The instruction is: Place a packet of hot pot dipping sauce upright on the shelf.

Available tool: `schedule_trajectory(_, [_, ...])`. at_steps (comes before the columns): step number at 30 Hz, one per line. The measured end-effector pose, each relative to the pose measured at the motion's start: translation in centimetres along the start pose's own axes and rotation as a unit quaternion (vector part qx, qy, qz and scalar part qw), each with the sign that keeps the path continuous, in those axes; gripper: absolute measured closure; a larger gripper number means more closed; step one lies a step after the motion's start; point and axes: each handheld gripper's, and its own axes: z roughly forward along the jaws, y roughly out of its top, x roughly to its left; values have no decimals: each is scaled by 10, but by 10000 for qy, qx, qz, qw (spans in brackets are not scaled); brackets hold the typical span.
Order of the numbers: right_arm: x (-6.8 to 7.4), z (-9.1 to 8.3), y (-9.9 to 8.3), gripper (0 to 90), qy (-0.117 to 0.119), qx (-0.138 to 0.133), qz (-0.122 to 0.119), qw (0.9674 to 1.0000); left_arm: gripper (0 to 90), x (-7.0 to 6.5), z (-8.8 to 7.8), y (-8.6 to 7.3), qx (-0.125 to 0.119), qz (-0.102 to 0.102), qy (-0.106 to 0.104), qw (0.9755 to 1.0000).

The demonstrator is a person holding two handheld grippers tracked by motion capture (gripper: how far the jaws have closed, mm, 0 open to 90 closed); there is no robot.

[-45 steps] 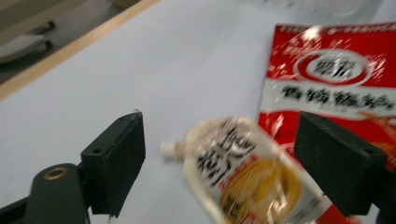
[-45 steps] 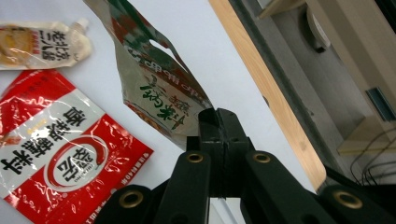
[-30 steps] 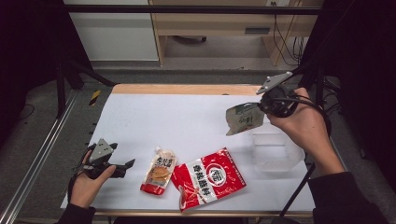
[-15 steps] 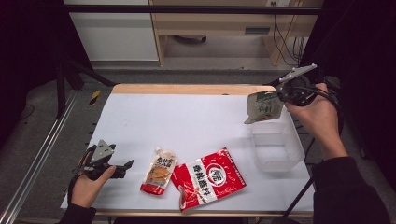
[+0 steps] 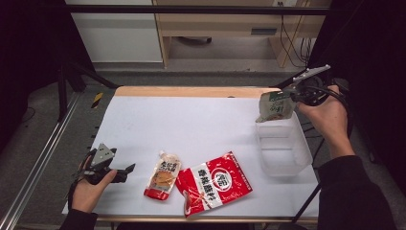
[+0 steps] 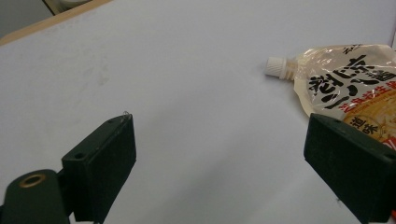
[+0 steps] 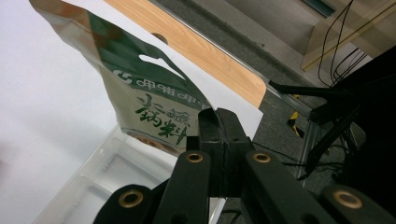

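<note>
My right gripper point(image 5: 293, 94) is shut on the edge of a green and tan pouch point(image 5: 274, 106), which hangs in the air over the far end of a clear plastic bin point(image 5: 299, 151) at the table's right side. In the right gripper view the jaws pinch the pouch point(image 7: 140, 93) just above the bin point(image 7: 93, 177). My left gripper point(image 5: 125, 171) rests open near the table's front left, with nothing between its jaws. Right of it lies a spouted sauce pouch point(image 5: 163, 174), whose white cap and printed face point(image 6: 345, 84) lie beside the right jaw.
A red snack bag point(image 5: 214, 184) lies near the front edge, right of the sauce pouch. The white table point(image 5: 191, 124) has a wooden far edge. Dark stands and cables flank both sides; a metal rail runs along the left.
My right gripper carried the green pouch rightward and away from me, from left of the bin to above its far end. The left gripper stayed still.
</note>
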Motion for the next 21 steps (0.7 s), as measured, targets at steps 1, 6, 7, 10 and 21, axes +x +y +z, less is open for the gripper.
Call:
schedule_trajectory(1, [-1,1,-1,900,-4,3,21,10000,93,0,0,0,5,2,2,10000])
schedule_trajectory(6, [-3,5,-6,900,-4,55,77,10000,94,0,0,0,11,8,-5,10000])
schedule_trajectory(7, [-4,7,-7,900,-11,82,96,9999,93,0,0,0,10,13,-5,10000])
schedule_trajectory(10, [-4,10,-9,900,16,140,107,9998,94,0,0,0,5,9,-12,10000])
schedule_trajectory(21, [1,23,-12,900,116,453,195,9987,94,0,0,0,31,22,-7,10000])
